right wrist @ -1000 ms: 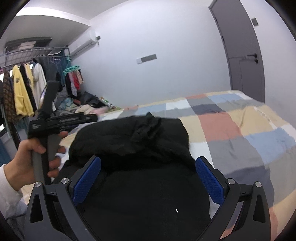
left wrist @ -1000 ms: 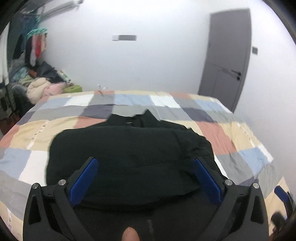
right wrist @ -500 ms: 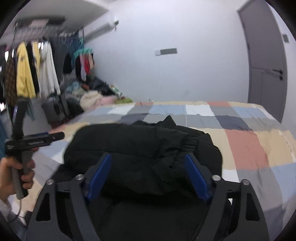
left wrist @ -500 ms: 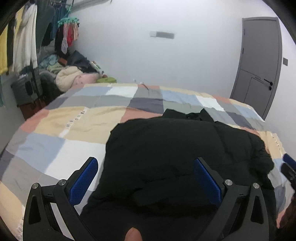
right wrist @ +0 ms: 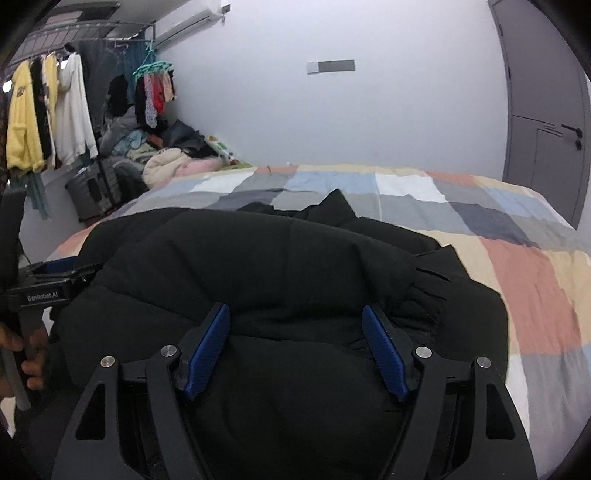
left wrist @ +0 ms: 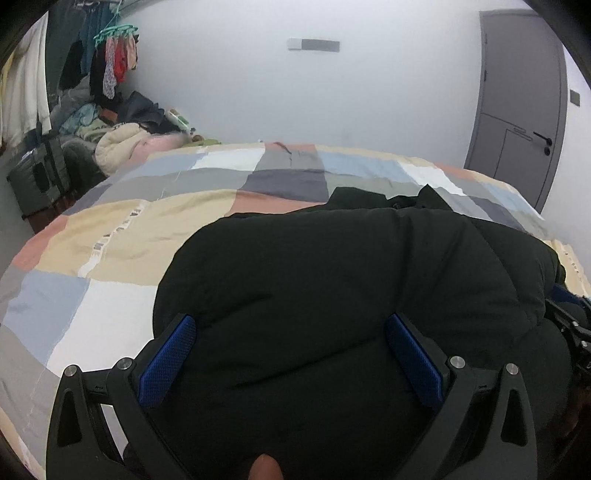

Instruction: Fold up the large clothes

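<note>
My left tool (left wrist: 288, 354) is spread wide over the black jacket (left wrist: 351, 288), gripping nothing. The jacket lies bunched on the patchwork bed (left wrist: 122, 236), its near edge hidden. My right tool (right wrist: 295, 350) gapes narrower above it.

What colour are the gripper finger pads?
Blue, textured pads; clearest in the right wrist view.

White walls (right wrist: 406, 118), grey door (right wrist: 546, 110) — patchwork bed (right wrist: 517, 280), clothes rack (right wrist: 48, 110), air conditioner (right wrist: 188, 18)
</note>
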A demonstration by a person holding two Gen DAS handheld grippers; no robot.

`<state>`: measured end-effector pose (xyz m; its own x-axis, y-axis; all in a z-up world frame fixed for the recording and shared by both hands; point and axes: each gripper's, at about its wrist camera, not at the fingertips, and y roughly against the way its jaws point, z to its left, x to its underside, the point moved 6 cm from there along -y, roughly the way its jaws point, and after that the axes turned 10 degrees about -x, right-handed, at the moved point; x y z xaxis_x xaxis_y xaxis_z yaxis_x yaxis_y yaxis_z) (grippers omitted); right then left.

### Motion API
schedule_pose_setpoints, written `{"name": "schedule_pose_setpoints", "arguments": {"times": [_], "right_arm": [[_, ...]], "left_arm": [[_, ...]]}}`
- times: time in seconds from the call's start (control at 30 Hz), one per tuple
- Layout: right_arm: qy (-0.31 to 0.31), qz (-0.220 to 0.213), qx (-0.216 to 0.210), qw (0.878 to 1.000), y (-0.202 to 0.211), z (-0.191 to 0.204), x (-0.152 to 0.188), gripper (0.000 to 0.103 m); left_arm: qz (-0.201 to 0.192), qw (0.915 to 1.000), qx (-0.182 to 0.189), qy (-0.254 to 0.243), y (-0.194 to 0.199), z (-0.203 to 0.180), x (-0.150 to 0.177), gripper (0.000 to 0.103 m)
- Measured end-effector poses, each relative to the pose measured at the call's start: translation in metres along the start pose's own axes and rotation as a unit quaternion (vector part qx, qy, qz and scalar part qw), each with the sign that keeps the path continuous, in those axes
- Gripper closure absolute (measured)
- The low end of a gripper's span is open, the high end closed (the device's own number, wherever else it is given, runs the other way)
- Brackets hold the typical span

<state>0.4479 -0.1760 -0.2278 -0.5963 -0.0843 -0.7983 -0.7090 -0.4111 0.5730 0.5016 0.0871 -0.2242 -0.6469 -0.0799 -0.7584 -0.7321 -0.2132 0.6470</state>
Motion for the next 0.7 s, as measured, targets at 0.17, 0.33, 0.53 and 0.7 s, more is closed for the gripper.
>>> {"name": "schedule_pose_setpoints", "arguments": {"times": [0.17, 0.33, 0.53, 0.7], "right_arm": [[0.0, 0.008, -0.007, 1.0, -0.014, -0.006, 0.008, 0.029], [-0.003, 0.018, -0.011, 1.0, -0.022, -0.009, 0.014, 0.028], [-0.007, 0.023, -0.019, 1.0, -0.011, -0.007, 0.012, 0.028], [-0.021, 0.006, -0.039, 0.999, 0.029, -0.009, 0.002, 0.028]], "left_arm": [[0.006, 1.0, 0.0, 0.0, -0.013, -0.005, 0.009, 0.0], [0.015, 0.9999, -0.001, -0.003, -0.019, -0.007, 0.012, 0.0], [0.009, 1.0, -0.002, -0.001, -0.009, -0.002, 0.014, 0.0], [0.007, 0.9998, -0.007, 0.019, 0.015, 0.02, 0.012, 0.0]]}}
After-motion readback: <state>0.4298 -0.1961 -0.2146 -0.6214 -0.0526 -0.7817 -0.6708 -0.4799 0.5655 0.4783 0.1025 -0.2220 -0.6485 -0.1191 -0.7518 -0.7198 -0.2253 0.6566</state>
